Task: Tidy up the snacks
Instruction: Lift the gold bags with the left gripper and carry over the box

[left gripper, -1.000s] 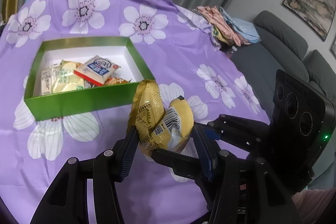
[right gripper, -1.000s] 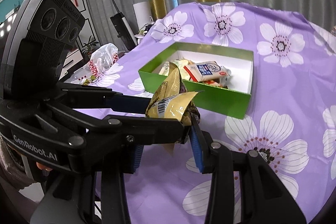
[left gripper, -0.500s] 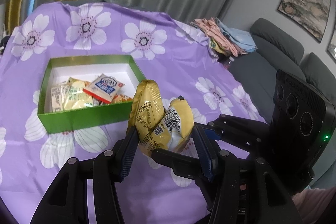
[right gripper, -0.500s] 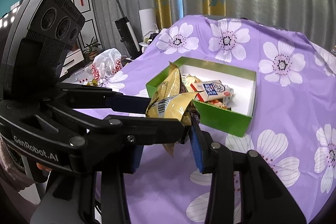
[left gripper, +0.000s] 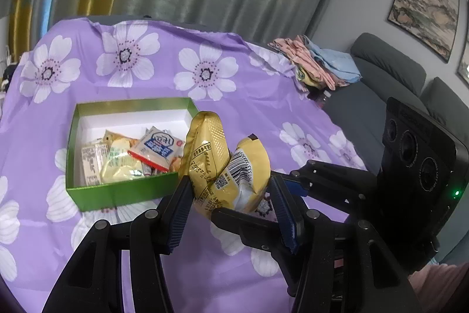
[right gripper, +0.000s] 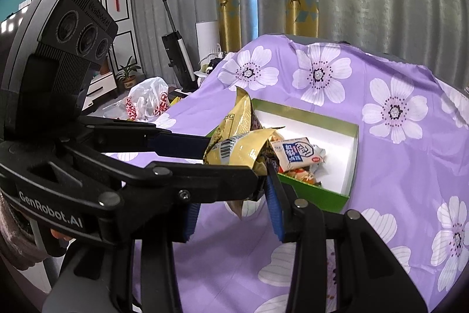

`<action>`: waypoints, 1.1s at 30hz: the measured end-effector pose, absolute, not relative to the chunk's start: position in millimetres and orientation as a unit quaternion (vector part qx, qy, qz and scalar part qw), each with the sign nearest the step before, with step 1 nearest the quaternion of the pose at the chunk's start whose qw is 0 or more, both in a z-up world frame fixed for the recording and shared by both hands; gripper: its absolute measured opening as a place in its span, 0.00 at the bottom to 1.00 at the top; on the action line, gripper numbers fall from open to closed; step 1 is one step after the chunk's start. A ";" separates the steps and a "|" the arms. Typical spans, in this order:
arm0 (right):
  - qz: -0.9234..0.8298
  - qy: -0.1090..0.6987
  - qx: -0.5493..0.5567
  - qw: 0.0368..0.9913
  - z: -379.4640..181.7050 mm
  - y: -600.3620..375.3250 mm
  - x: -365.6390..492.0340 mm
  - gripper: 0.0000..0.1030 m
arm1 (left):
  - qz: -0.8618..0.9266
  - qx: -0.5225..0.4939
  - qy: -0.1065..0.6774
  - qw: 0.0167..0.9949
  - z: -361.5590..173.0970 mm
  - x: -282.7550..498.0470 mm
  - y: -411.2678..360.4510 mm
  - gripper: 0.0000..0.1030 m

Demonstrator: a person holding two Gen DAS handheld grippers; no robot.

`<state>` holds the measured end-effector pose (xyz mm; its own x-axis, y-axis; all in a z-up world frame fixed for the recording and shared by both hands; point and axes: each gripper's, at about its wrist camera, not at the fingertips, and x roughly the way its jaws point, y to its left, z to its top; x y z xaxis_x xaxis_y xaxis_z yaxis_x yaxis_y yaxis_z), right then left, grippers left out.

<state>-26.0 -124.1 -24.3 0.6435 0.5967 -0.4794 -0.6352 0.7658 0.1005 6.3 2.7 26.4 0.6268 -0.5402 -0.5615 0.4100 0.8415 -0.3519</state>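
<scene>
The left tongs [left gripper: 231,195] and the right tongs [right gripper: 234,204] are both clamping one crumpled yellow snack packet [left gripper: 225,166], each pair closing on it from an opposite side. The packet is hanging in the air above the bench [left gripper: 263,107], just in front of the near wall of the green box [left gripper: 117,192]. The box is sitting open-topped on the purple floral tablecloth [left gripper: 249,96], holding several snack packs; a white-and-blue snack pack [left gripper: 156,144] is lying uppermost. The box's far half is showing bare white floor. Open cloth is surrounding the box on all sides. A grey sofa [left gripper: 381,84] is standing past the bench's right edge.
</scene>
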 end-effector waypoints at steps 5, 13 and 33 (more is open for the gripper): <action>0.340 0.245 -0.042 0.907 -21.4 -121.3 -22.4 0.40 | -0.264 -0.094 0.336 0.899 28.8 12.8 6.0 0.52; 0.342 0.242 -0.047 0.907 -19.5 -115.7 -13.4 0.40 | -0.260 -0.099 0.335 0.900 27.8 25.1 13.0 0.52; 0.350 0.253 -0.050 0.901 -25.0 -101.5 5.9 0.40 | -0.243 -0.112 0.343 0.901 15.5 42.8 27.2 0.52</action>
